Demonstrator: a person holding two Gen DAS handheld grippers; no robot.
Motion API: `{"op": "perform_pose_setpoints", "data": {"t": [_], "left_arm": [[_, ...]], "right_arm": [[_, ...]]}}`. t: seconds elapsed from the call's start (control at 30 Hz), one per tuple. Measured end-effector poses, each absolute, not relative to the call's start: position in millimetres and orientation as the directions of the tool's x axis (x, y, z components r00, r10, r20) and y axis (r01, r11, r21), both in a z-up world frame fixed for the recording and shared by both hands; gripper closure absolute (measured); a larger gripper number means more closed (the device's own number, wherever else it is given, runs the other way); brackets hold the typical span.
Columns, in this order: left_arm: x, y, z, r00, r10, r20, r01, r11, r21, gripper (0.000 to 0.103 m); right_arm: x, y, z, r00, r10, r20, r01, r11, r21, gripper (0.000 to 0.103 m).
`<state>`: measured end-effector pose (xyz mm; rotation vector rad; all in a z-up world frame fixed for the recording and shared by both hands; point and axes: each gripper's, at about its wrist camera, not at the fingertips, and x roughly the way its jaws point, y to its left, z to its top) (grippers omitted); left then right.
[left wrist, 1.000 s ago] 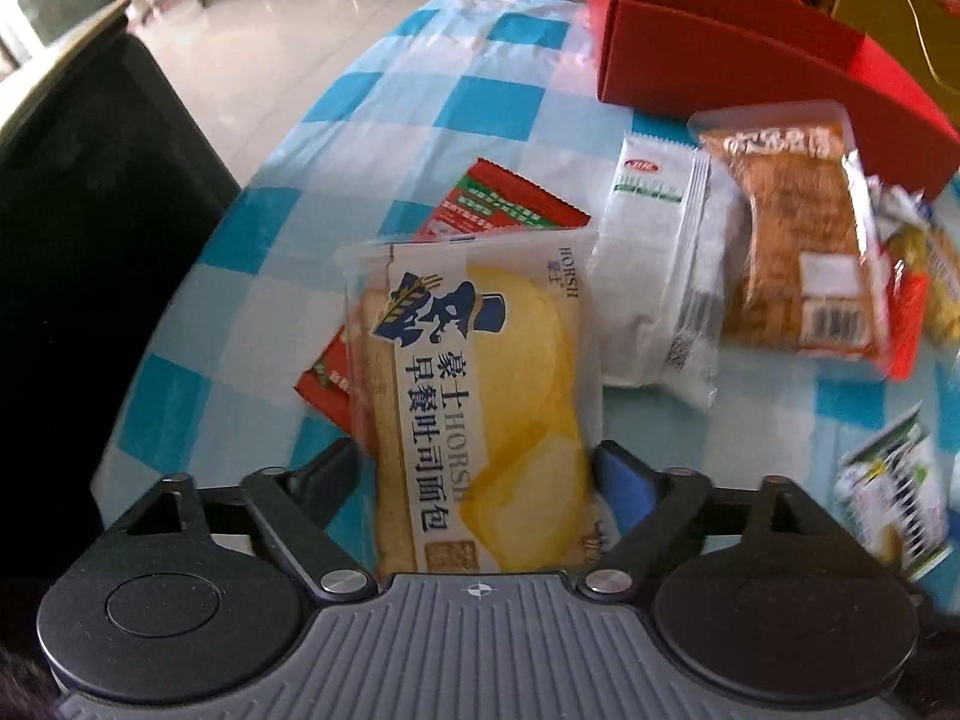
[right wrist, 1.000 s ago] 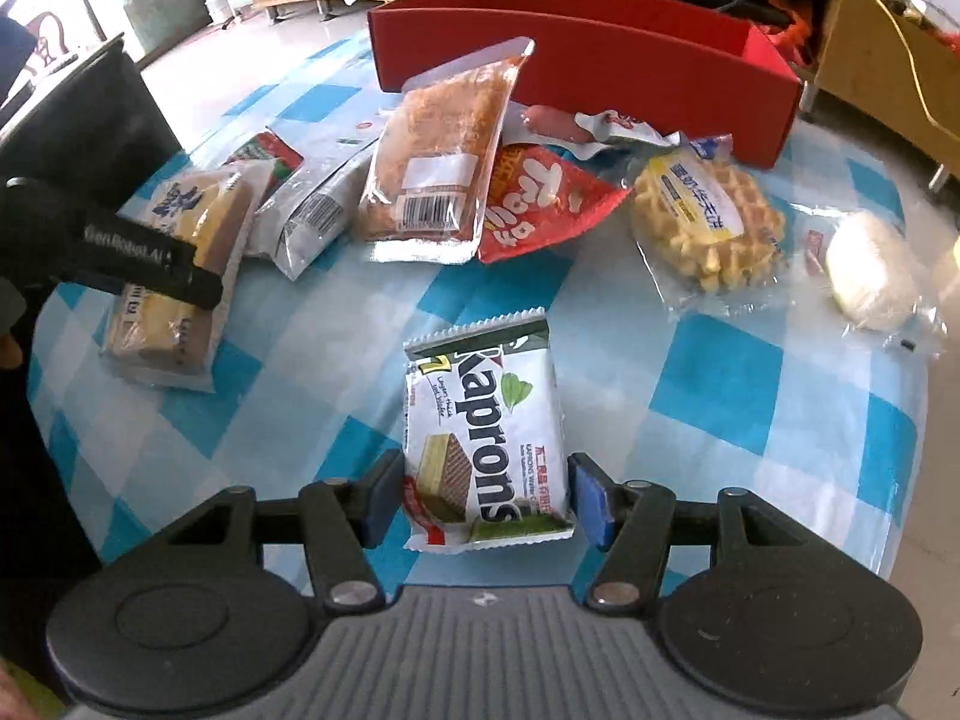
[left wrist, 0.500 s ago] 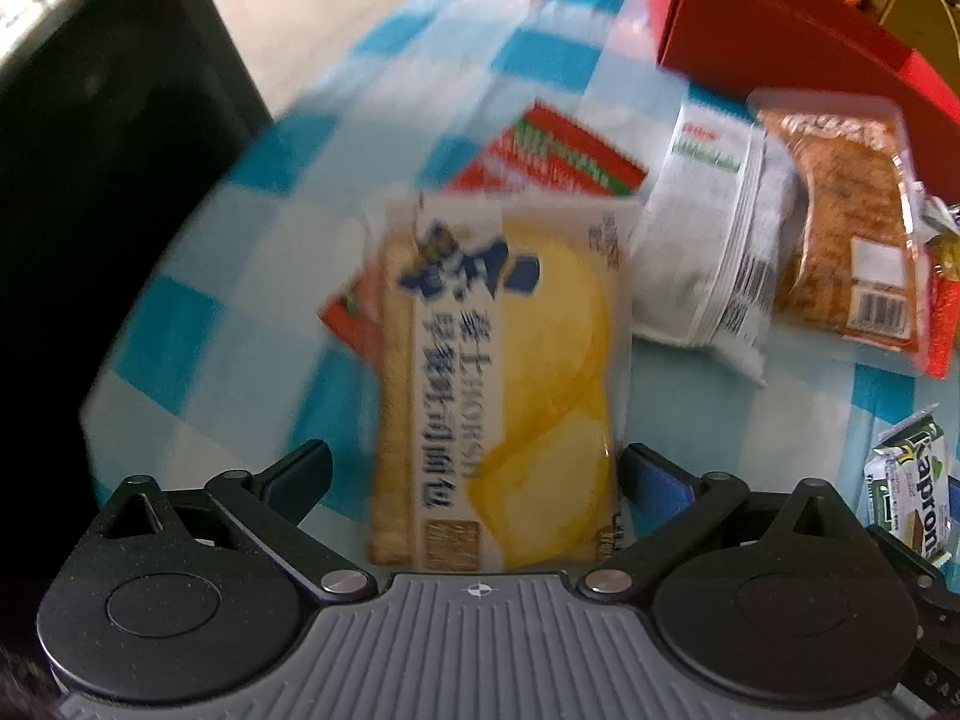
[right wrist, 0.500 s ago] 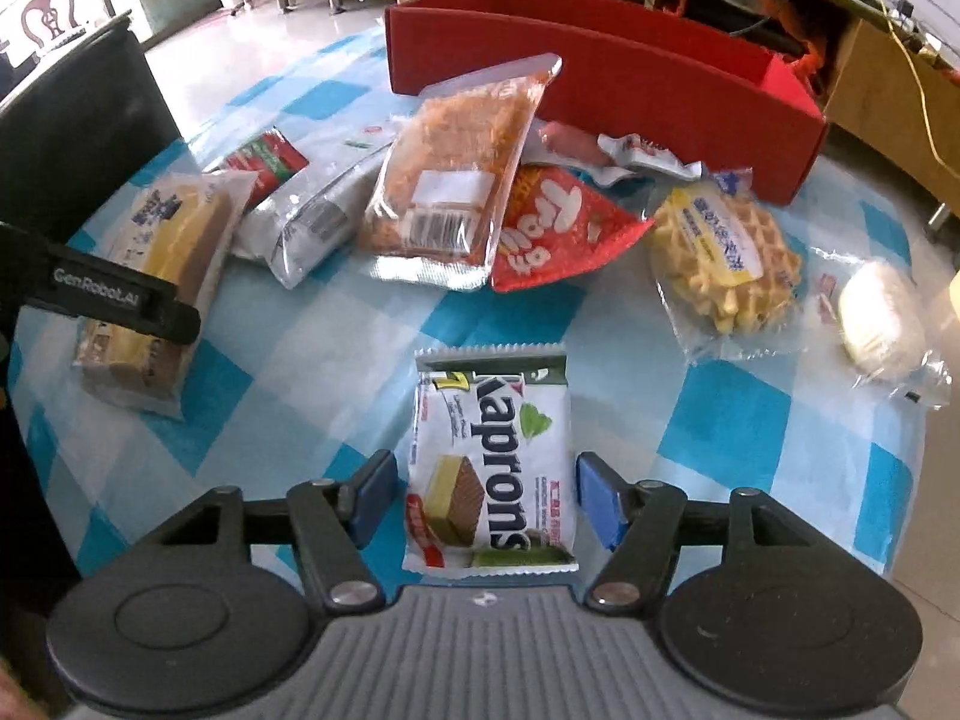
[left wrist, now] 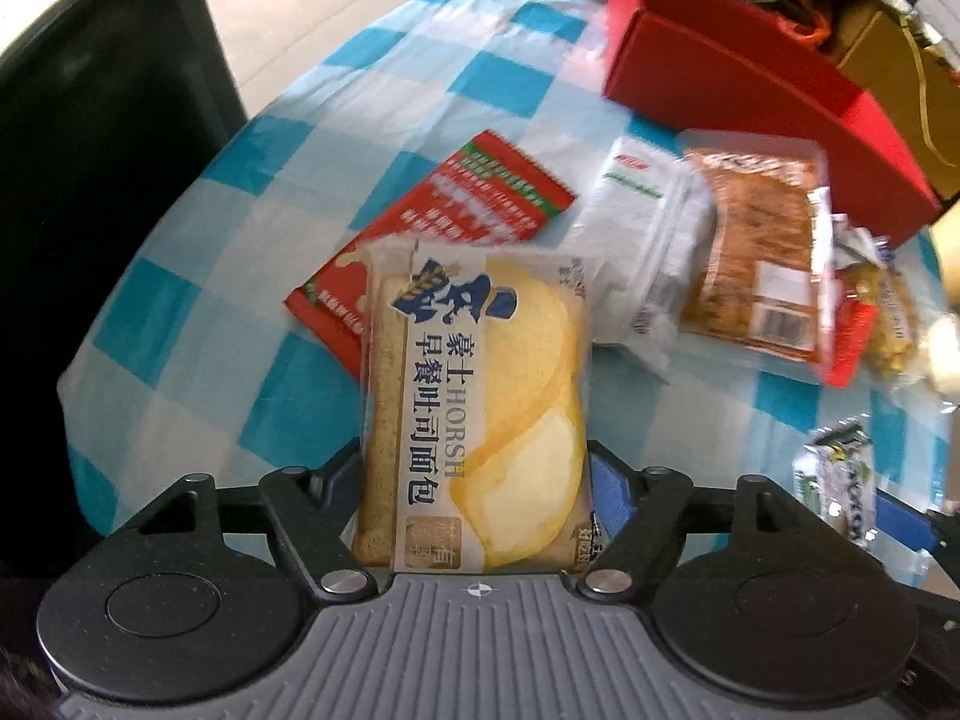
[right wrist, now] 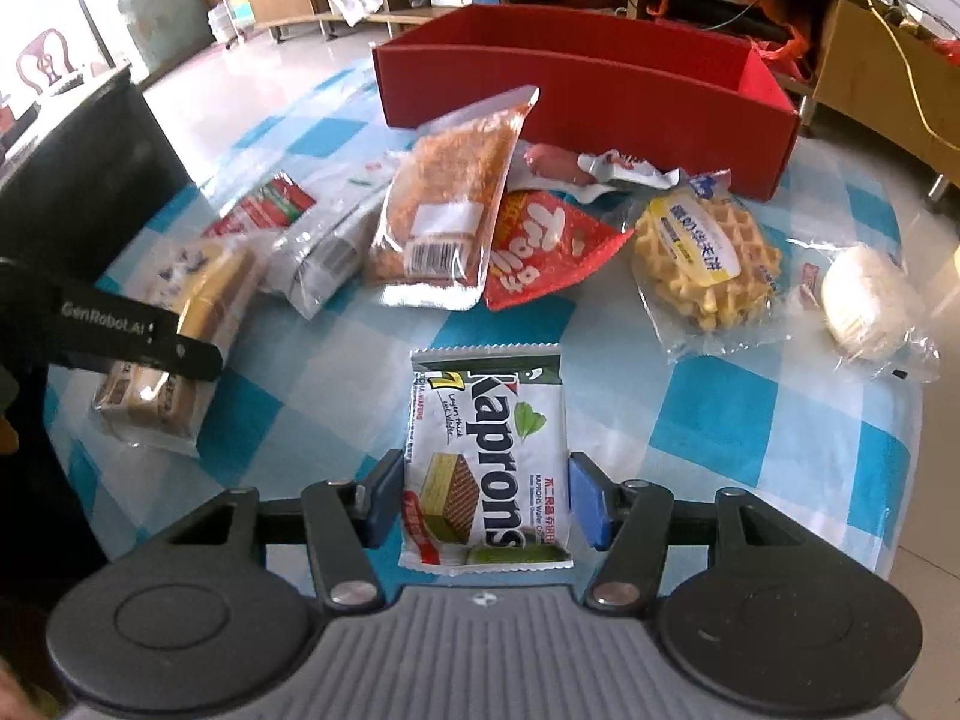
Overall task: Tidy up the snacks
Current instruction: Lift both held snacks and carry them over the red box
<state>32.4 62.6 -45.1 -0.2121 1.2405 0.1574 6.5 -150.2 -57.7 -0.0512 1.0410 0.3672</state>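
Note:
My left gripper (left wrist: pixel 477 480) is shut on a yellow toast bread packet (left wrist: pixel 474 396) and holds it above the checked tablecloth; the packet also shows in the right wrist view (right wrist: pixel 174 336). My right gripper (right wrist: pixel 483 498) is shut on a white Kaprons wafer packet (right wrist: pixel 486 456), its blue pads (right wrist: pixel 585 504) against the packet's sides. The red box (right wrist: pixel 576 90) stands open at the far side of the table. It also shows in the left wrist view (left wrist: pixel 750 96).
On the cloth lie a red flat packet (left wrist: pixel 456 210), a white packet (left wrist: pixel 648 228), an orange-brown clear bag (right wrist: pixel 450 198), a red Trolli packet (right wrist: pixel 540 240), a waffle packet (right wrist: pixel 708 258) and a white bun (right wrist: pixel 864 294). A black chair (left wrist: pixel 90 150) stands left.
The left gripper's jaws have closed on the bread packet and lifted it a little. The right gripper has closed in on the Kaprons packet.

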Motion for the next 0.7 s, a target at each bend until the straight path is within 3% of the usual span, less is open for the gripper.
{"op": "perform_pose_setpoints", "data": {"t": [0.3, 0.47, 0.63, 0.7], "left_arm": [[32, 39, -40, 0.334, -0.035, -0.942, -0.139, 0.987, -0.086, 0.025], [35, 35, -58, 0.315, 0.026, -0.949, -0.117, 0.993, -0.011, 0.024], [40, 31, -76, 0.299, 0.092, -0.95, -0.119, 0.991, 0.058, 0.009], [40, 33, -76, 0.298, 0.088, -0.95, -0.128, 0.99, 0.052, 0.009]], "right_arm": [[9, -154, -54, 0.445, 0.286, -0.848, -0.303, 0.94, 0.158, 0.049], [11, -154, -60, 0.429, 0.282, -0.858, -0.304, 0.94, 0.156, 0.049], [11, -150, -67, 0.412, 0.275, -0.869, -0.315, 0.938, 0.148, 0.049], [12, -150, -69, 0.407, 0.271, -0.872, -0.314, 0.938, 0.145, 0.049]]}}
